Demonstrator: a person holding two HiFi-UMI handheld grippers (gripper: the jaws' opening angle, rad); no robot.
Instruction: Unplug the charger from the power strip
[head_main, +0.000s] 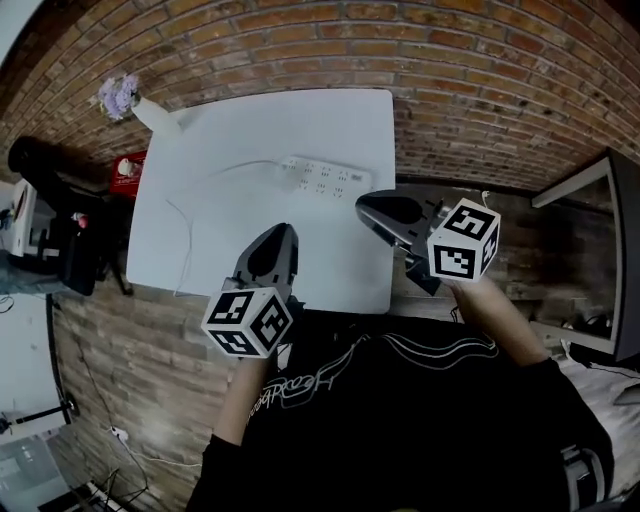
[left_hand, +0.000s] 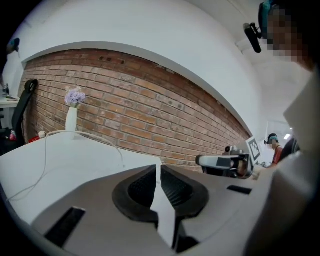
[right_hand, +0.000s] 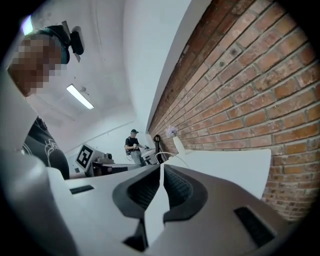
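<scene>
The white table (head_main: 210, 215) stands against a brick wall (head_main: 300, 50). The power strip (head_main: 325, 180) lies flat on the table towards its far right side, and a white cord (head_main: 240, 166) runs off to the left from its left end. A small white block at that end (head_main: 290, 164) may be the charger, but from here I cannot tell for certain.

The left gripper (head_main: 284, 230) hangs over the near edge of the table and points towards the strip. Its jaws are pressed together with nothing between them. The right gripper (head_main: 362, 203) is at the table's right edge and points in across it, just beside the strip's right end but not touching it. Its jaws are also closed tight and it holds nothing.

A white vase (head_main: 155, 115) of purple flowers (head_main: 118, 95) stands at the far left corner. A thin white wire (head_main: 186, 245) trails down the left side of the tabletop. Across the room, another person (right_hand: 132, 146) stands at a desk.
</scene>
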